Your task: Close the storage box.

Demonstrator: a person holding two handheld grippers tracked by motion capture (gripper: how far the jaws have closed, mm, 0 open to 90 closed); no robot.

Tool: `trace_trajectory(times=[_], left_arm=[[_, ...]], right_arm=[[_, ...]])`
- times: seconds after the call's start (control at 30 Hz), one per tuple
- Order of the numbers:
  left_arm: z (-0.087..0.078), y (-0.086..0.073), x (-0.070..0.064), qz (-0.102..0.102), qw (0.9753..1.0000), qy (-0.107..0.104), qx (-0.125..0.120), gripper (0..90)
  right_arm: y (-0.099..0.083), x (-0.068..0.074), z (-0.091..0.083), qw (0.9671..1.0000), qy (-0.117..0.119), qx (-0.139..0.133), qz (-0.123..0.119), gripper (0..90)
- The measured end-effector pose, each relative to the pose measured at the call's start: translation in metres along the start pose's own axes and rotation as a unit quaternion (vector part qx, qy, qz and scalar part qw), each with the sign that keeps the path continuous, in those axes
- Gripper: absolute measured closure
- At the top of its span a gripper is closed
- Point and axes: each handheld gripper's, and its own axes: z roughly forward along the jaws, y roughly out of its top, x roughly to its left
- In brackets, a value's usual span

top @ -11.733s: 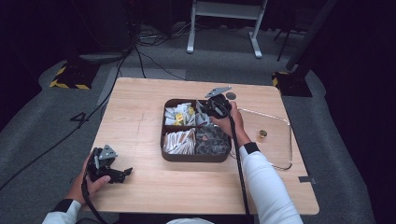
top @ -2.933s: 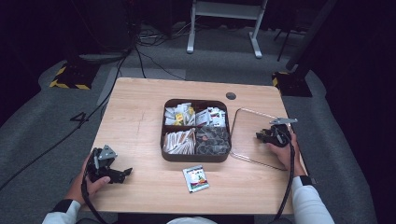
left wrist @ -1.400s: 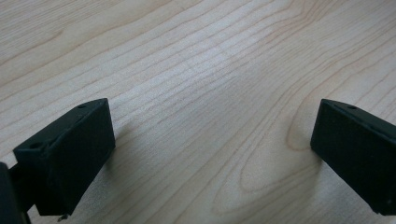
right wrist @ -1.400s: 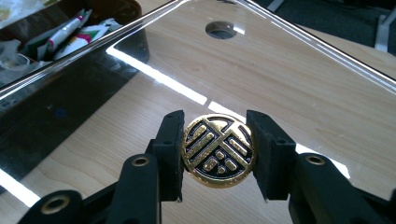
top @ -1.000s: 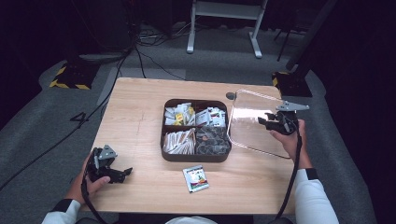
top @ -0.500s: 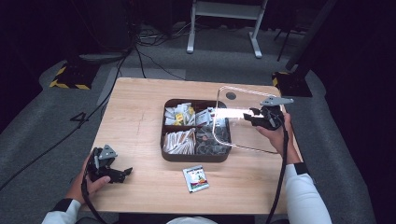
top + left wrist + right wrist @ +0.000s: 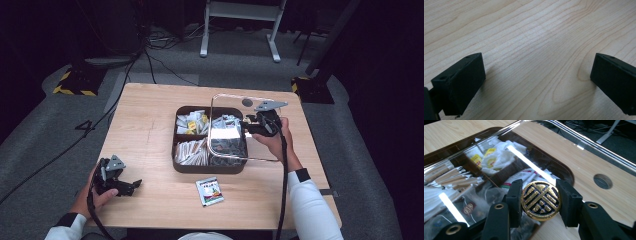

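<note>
Right claw (image 7: 541, 201) clamped on the clear lid's gold knob (image 7: 541, 200), lid (image 7: 227, 130) held over brown tray (image 7: 186, 165); left claw (image 7: 536, 85) apart, on bench (image 7: 150, 125).

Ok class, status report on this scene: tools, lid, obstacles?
Right tool shut on lid knob. Clear lid tilted over box. Left tool open, idle on table.

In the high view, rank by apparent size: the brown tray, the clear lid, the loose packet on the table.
1. Brown tray
2. Clear lid, slightly smaller; it is tilted and raised, so unsure
3. Loose packet, clearly smallest
</note>
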Motion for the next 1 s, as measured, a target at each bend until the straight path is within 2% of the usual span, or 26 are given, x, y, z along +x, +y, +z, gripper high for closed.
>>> trace_trajectory(times=[0.3, 0.63, 1.0], left_arm=[[0.0, 0.0, 0.0, -0.001, 1.0, 0.0, 0.0, 0.0], [0.0, 0.0, 0.0, -0.001, 1.0, -0.001, 0.001, 0.1], [0.0, 0.0, 0.0, -0.001, 1.0, 0.0, 0.001, 0.2]], right_arm=[[0.012, 0.019, 0.024, 0.9998, 0.014, 0.007, -0.007, 59.6], [0.023, 0.04, 0.043, 0.9994, 0.025, 0.011, -0.02, 59.6], [0.026, 0.056, 0.069, 0.9989, 0.036, 0.024, -0.017, 59.6]])
